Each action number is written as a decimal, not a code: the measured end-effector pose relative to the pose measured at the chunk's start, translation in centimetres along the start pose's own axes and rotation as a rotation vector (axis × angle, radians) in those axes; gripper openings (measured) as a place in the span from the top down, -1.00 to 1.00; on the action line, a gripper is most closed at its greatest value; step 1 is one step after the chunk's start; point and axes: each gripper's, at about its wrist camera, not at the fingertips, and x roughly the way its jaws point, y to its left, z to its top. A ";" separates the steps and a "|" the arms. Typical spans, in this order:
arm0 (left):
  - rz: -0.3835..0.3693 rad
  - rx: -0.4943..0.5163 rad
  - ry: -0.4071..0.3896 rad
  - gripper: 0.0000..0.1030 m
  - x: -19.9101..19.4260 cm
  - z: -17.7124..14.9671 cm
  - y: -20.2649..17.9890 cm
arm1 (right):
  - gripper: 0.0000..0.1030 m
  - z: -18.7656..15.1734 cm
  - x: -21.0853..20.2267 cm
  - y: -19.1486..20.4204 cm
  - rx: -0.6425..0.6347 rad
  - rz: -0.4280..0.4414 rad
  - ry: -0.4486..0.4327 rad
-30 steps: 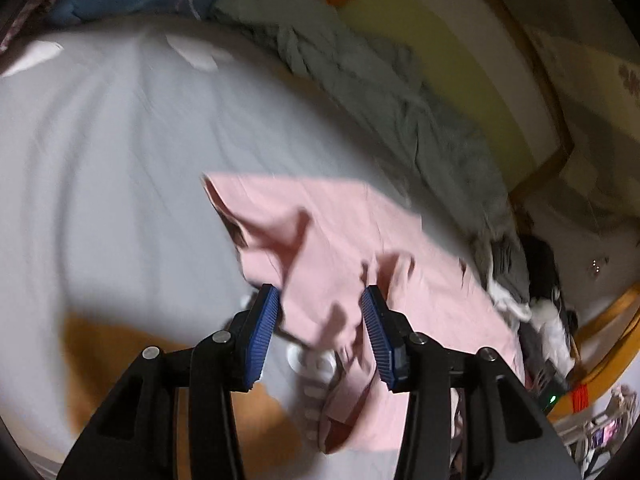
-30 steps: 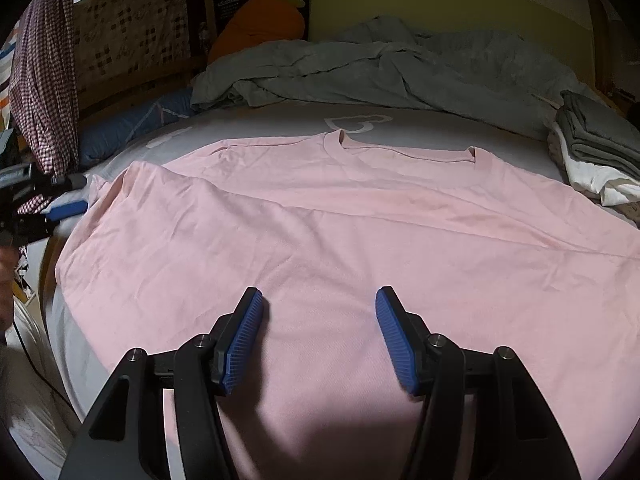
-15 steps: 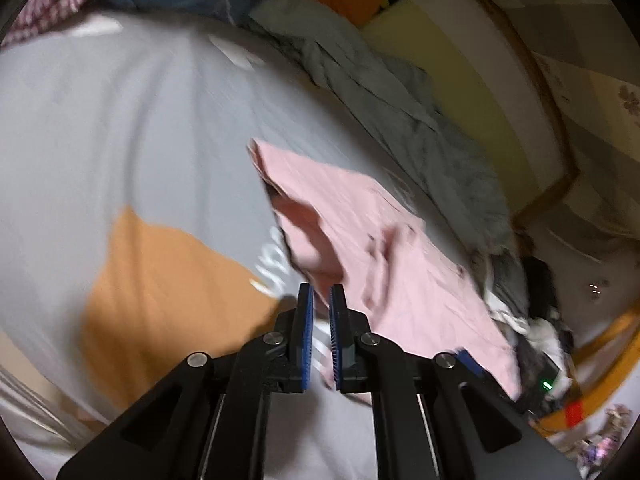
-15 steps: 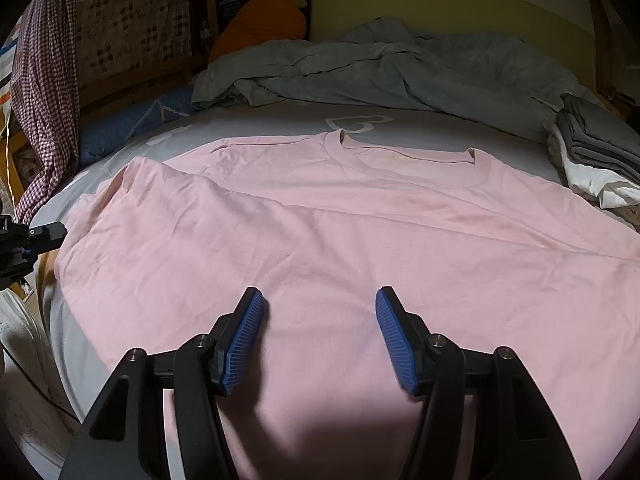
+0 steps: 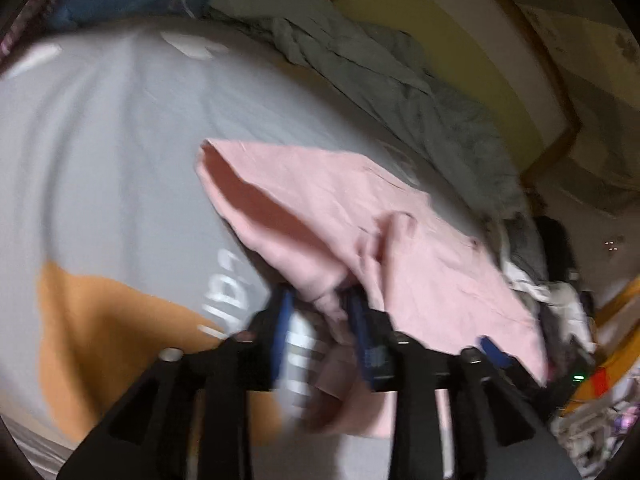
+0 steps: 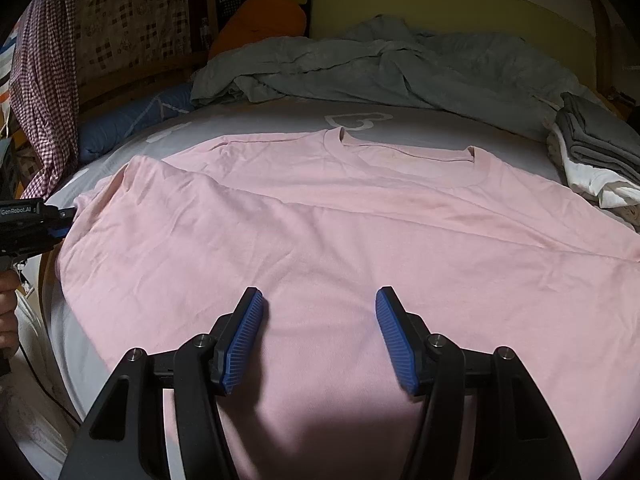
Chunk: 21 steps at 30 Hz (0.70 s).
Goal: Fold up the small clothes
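While opening, left tongs (image 5: 322,316) straddle pink shirt (image 5: 320,208).

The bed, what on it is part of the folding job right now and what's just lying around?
Part of the job:
- pink T-shirt, spread flat on the bed sheet
- left hand-held gripper, jaws opening, sleeve fabric between them
- right hand-held gripper, open above the shirt

Just lying about:
- rumpled grey blanket
- folded grey and white clothes
- blue pillow
- orange cushion
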 end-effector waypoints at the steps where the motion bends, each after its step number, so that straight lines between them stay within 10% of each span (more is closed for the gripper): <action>1: -0.019 -0.026 -0.006 0.14 0.0 -0.3 0.1 | -0.17 0.0 -0.1 0.0 -0.007 -0.003 0.002; 6: -0.141 -0.166 -0.008 0.19 -0.3 -0.5 1.9 | -0.17 -0.2 -0.3 0.2 -0.021 -0.013 0.006; 9: -0.100 -0.177 -0.036 1.00 -0.7 -0.6 2.5 | -0.17 -0.2 -0.4 0.1 -0.021 -0.012 0.009; 21: 0.006 -0.309 -0.028 0.80 -3.8 -4.5 4.2 | -0.17 -0.4 -0.6 -0.1 -0.026 -0.013 0.017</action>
